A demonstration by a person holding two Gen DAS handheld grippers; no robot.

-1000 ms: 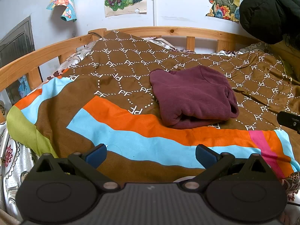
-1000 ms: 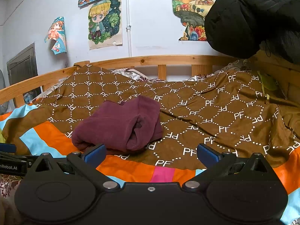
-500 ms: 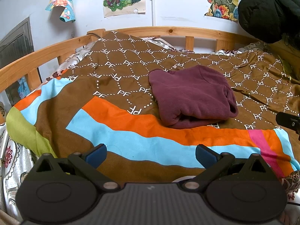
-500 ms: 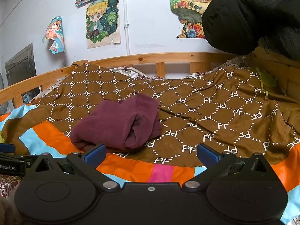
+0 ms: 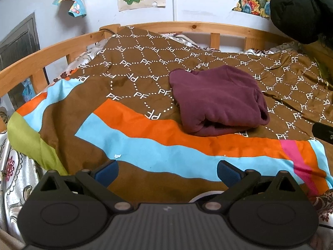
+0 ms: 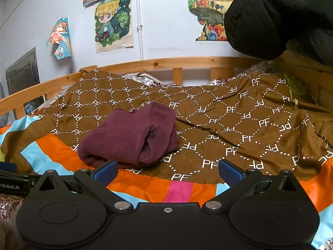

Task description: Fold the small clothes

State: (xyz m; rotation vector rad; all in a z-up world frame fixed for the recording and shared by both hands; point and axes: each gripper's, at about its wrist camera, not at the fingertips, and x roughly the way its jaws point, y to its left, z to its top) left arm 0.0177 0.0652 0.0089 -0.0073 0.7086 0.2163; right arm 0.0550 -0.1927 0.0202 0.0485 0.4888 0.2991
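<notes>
Change: over the last second almost nothing has shifted; the maroon garment [image 5: 218,101] lies in the same folded bundle, and both views have only drifted a touch, the wall pictures sitting slightly higher in frame than before.
Bed: a wooden bed frame [image 5: 187,26] rails in the far and left sides; as the one thing here that holds others, it carries the bedspread and the garment on top of it.
Bedspread: brown cloth [image 5: 133,77] printed with white dotted hexagons and "PF" letters over the far part, with orange, light blue, pink and green bands toward the near edge.
Jacket: a black padded jacket [image 6: 276,14] hangs at the far right, above the bed's corner.
Garment: folded into a thick, rounded bundle, resting on the bedspread where the brown print meets the orange band; right of centre in the left wrist view, left of centre [image 6: 129,137] in the right wrist view.
Wall pictures: cartoon drawings [image 6: 113,20] are stuck to the pale wall beyond the far rail.
Left gripper [image 5: 167,171]: jaws spread wide with nothing between them, held over the near edge, apart from the garment.
Right gripper [image 6: 167,169]: jaws likewise spread wide and empty, low over the near edge, its left blue pad [image 6: 105,169] overlapping the bundle's near edge in view; contact cannot be told.
</notes>
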